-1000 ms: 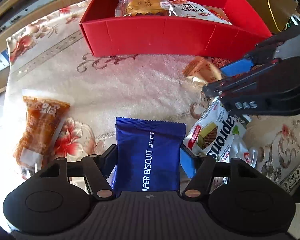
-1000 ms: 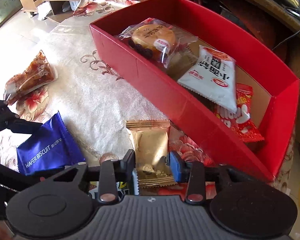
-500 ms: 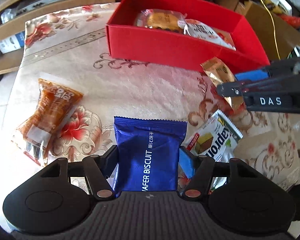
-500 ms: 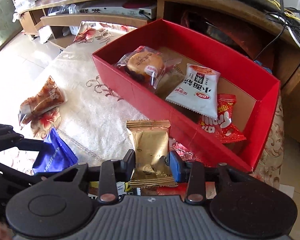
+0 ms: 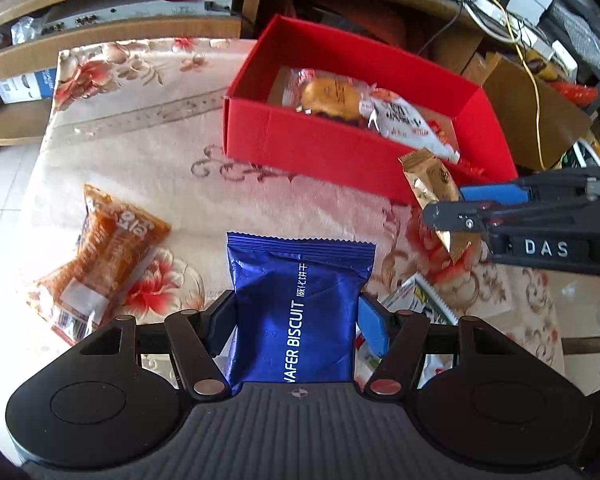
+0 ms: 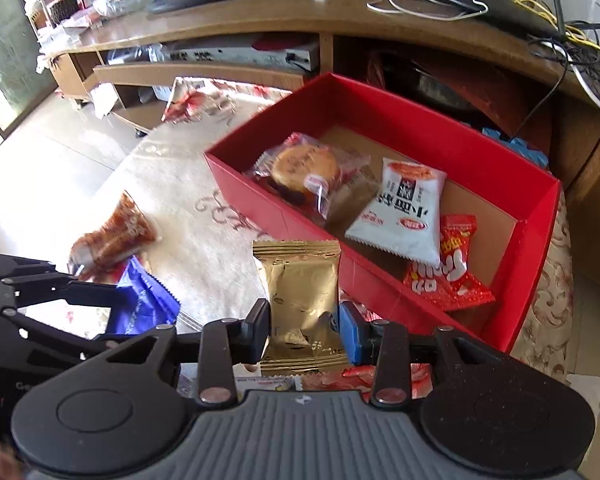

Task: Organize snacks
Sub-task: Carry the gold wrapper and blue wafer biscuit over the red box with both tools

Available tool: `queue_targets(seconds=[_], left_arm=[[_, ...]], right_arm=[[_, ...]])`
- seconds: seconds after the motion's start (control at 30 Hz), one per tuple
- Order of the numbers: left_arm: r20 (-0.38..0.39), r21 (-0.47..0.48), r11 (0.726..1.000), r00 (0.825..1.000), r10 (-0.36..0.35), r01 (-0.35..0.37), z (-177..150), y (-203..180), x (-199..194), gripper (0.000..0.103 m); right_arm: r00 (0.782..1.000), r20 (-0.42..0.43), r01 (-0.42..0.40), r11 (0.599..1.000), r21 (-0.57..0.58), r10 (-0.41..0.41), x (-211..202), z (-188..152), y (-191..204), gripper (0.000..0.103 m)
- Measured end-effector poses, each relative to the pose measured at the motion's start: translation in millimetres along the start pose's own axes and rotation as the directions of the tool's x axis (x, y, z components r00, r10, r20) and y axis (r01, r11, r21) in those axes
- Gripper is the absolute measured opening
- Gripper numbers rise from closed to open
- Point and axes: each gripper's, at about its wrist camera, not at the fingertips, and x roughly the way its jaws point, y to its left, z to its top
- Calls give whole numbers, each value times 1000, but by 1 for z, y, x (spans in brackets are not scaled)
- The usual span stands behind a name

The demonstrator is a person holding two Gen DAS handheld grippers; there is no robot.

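Blue wafer biscuit packet upright, gold packet upright, red box holding snacks

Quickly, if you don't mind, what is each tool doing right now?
Left tool: closed on the blue wafer biscuit packet.
Right tool: closed on the gold snack packet.

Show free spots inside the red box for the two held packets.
In the red box, the bare cardboard floor along the far wall, behind the white packet, is free. The near half is crowded: round cake packet, white packet, red packet.
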Motion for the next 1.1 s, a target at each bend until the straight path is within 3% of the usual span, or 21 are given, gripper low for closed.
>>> queue_targets(seconds=[0.47, 1.1], left_arm=[[66, -20, 1000, 998, -11, 12, 28, -2, -12, 70], [140, 47, 999, 990, -32, 25, 108, -42, 7, 70]], right_arm=[[999, 51, -10, 1000, 10, 9, -17, 11, 0, 37], [995, 85, 46, 987, 151, -59, -14, 45, -54, 38]])
